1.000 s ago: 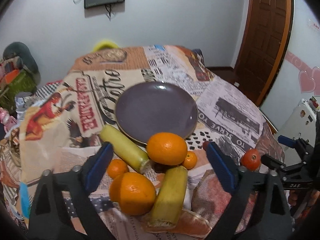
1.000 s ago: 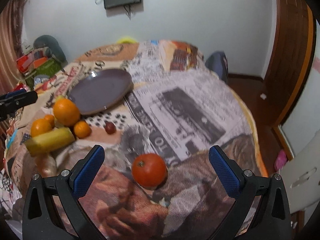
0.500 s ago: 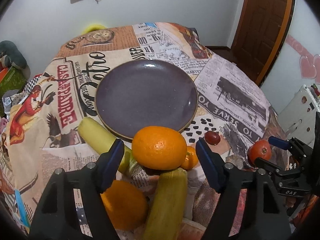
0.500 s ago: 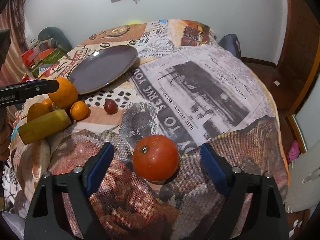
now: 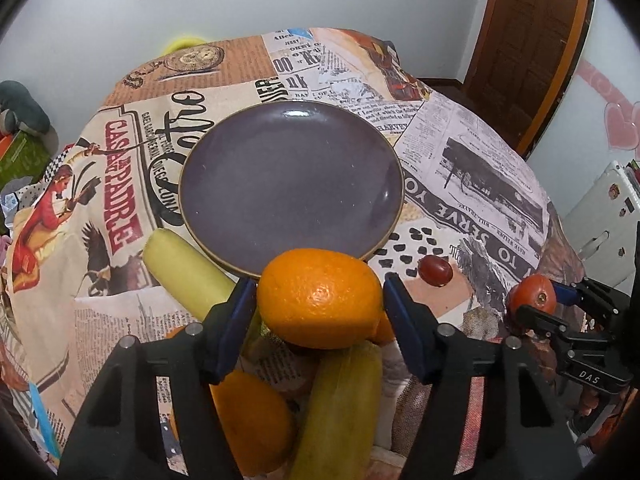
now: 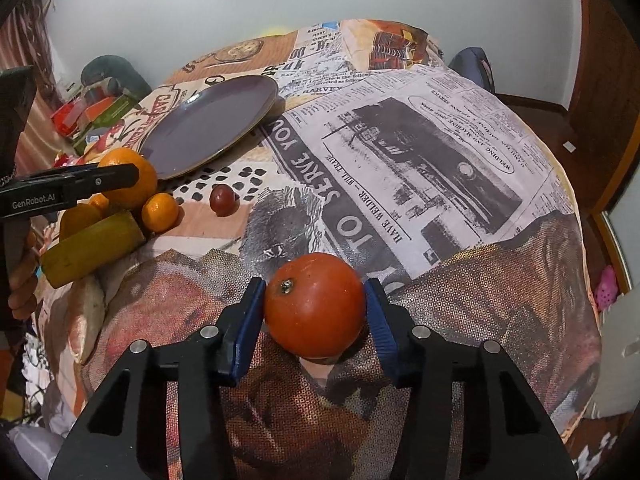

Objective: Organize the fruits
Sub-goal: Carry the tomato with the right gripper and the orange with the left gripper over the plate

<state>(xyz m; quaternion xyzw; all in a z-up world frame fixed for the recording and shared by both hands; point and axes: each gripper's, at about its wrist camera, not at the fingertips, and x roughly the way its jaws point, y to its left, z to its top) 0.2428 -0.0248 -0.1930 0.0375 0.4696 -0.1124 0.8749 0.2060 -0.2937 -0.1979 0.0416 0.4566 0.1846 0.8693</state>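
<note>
A big orange (image 5: 320, 298) sits on the fruit pile in front of the empty purple plate (image 5: 288, 176). My left gripper (image 5: 320, 282) is closing on it, and both blue pads lie against its sides. In the right wrist view a red tomato (image 6: 314, 304) rests on the tablecloth between my right gripper's (image 6: 315, 284) closing jaws, with the pads touching both sides. The left wrist view shows the same tomato (image 5: 534, 294) at far right. The left gripper's fingers (image 6: 100, 178) cross the orange (image 6: 132, 184).
Two yellow-green banana pieces (image 5: 184, 272) (image 5: 340, 408), a second orange (image 5: 248, 420) and a small mandarin (image 6: 160, 212) crowd the pile. A dark red grape (image 5: 435, 270) lies alone right of it. The printed tablecloth (image 6: 420, 152) drops off at the round table's edges. A hand (image 6: 24, 280) holds the left gripper.
Both grippers came down and narrowed. The left went forward from around the lower fruit onto the top orange. The right closed from wide open to the tomato's sides.
</note>
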